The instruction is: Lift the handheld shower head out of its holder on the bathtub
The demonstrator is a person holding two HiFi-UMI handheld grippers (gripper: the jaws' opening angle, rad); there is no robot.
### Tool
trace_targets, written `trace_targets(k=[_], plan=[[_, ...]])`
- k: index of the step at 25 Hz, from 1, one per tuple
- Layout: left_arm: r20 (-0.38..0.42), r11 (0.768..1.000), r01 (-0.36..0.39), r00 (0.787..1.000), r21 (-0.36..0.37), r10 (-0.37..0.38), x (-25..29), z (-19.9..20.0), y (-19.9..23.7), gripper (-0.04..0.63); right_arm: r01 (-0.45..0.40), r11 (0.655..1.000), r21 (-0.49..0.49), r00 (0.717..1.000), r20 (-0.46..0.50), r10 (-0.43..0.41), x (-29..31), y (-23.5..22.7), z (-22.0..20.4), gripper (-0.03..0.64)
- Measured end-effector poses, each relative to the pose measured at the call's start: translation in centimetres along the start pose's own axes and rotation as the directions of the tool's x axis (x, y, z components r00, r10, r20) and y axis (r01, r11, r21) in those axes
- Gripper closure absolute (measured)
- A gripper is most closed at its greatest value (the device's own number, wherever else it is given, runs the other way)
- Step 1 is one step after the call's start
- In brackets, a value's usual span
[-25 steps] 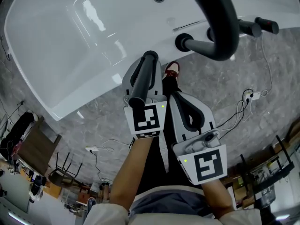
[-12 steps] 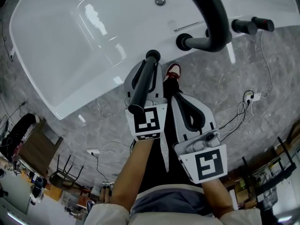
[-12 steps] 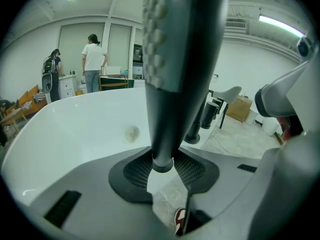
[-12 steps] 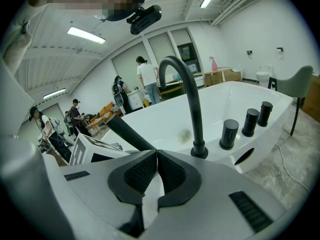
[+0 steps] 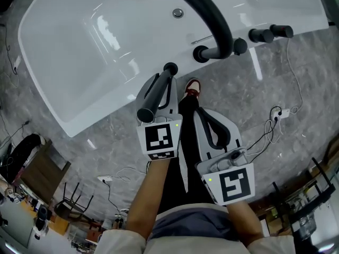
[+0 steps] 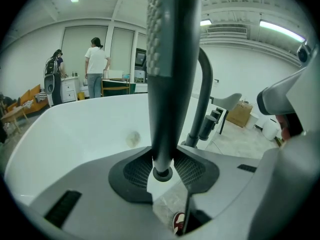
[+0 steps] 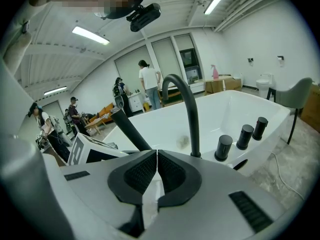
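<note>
The handheld shower head [image 5: 157,91] is a dark grey stick. It stands clear of the white bathtub [image 5: 95,52], near the tub's front rim. My left gripper [image 5: 165,83] is shut on its handle; in the left gripper view the shower head [image 6: 167,84] rises straight up from between the pads [image 6: 137,170]. My right gripper [image 5: 197,109] hangs beside it over the floor, shut with nothing in it; in the right gripper view its pads [image 7: 142,171] meet. I cannot make out the holder on the tub.
A curved dark spout [image 5: 212,20] arches over the tub rim, with three dark knobs [image 5: 259,35] to its right. Cables and a power strip [image 5: 283,111] lie on the grey floor at right. A shoe [image 5: 193,86] shows below the grippers. People [image 6: 95,64] stand far behind the tub.
Both grippers have risen, and the tub looks farther below. The shower head has stayed in the left gripper and come up with it.
</note>
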State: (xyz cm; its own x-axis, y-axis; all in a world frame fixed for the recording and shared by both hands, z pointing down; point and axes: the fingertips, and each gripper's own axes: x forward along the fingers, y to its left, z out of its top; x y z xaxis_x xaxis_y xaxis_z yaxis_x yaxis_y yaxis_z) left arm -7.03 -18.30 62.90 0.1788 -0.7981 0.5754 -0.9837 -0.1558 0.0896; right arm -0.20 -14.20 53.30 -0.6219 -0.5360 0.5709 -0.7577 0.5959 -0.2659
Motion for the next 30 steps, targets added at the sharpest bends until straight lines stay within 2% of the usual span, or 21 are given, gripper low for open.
trace_targets(k=[16,23,30], plan=[[0.103,0.994,0.081,0.991,0.076,-0.089,-6.8,8.6,-1.0,0.456,0.046,0.999,-0.007,0.991,0.125,-0.045,-5.6,2.3,7.0,0.595],[0.131,0.997,0.073,0.988,0.037,-0.077,-10.4,12.0,-0.1,0.456,0.034,0.999,-0.031,0.989,0.147,-0.029,-7.7,4.3,10.1,0.596],[0.166,0.996,0.093,0.982,0.019,-0.095,-15.3,15.2,-0.3,0.456,0.054,0.997,-0.063,0.976,0.216,-0.039,-11.5,6.9,13.1,0.596]])
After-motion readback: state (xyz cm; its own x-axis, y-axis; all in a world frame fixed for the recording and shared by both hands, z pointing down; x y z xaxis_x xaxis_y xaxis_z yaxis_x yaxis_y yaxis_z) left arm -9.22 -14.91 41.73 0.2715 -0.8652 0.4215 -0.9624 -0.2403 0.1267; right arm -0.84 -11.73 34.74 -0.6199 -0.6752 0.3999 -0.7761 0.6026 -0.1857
